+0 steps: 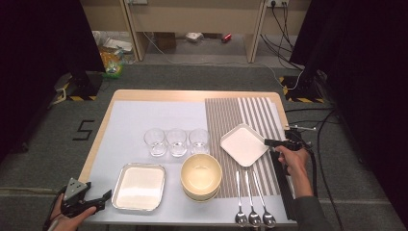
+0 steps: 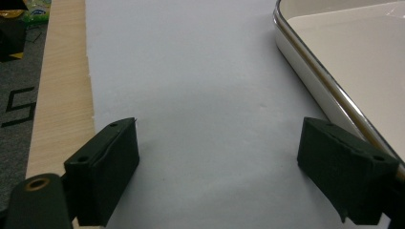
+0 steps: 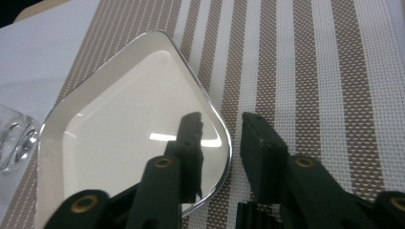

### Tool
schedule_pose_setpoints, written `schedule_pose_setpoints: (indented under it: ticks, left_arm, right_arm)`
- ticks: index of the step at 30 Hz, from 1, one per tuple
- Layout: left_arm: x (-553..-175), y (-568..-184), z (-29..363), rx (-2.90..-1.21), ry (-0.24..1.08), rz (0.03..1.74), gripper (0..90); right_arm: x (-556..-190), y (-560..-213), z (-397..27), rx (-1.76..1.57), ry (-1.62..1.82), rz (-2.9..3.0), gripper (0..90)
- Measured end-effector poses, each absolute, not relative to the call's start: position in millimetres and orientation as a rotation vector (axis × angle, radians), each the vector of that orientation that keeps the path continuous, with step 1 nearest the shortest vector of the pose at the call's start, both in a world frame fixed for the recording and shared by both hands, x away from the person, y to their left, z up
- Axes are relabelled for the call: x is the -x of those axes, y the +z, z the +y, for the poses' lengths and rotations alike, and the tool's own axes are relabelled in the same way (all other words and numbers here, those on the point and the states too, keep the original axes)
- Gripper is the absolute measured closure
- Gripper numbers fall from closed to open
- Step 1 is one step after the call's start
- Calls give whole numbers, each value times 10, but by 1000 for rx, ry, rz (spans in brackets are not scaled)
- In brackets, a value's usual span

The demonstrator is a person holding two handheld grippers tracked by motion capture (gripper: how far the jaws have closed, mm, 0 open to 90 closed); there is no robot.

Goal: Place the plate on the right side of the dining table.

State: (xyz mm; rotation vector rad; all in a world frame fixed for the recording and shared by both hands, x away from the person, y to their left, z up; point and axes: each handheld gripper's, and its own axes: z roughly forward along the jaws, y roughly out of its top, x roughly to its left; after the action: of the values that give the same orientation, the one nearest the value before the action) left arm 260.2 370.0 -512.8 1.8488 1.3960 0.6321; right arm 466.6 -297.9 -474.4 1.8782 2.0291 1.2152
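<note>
I am straddling the rim of the white square ceramic plate [image 3: 129, 138] at its 3 o'clock corner on the striped mat [image 3: 305, 71]; right claw [image 3: 222, 143] released, not clamping. Next: closing squarely on the rim. Left claw [image 2: 219, 157] idling released.

**A Wood Table in a Dark Room**

The table [image 1: 192, 95] stands on a grey carpet floor [image 1: 43, 154]. Black curtains [image 1: 38, 43] hang on both sides of the table. Behind the table is a wooden bench [image 1: 192, 19] with cables [image 1: 284, 29] hanging down. A black number five [image 1: 84, 129] is stuck on the floor left of the table.
</note>
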Motion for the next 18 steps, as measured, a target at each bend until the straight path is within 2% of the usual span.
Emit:
schedule_pose_setpoints:
  ticks: [2, 13, 18]
  left_arm:
    - [-2603, -5127, 3699, -1849, 633, 1397, 128]
    - [-2621, -5105, 3700, -1872, 614, 1404, 128]
    - [-2631, -5096, 3706, -1883, 601, 1402, 126]
  right_arm:
    - [-4643, -4706, -2993, -1860, 1224, 2032, 654]
    - [-4513, -4587, -2916, -1665, 1176, 2185, 427]
    - [-4415, -4525, -2798, -1526, 1158, 2287, 386]
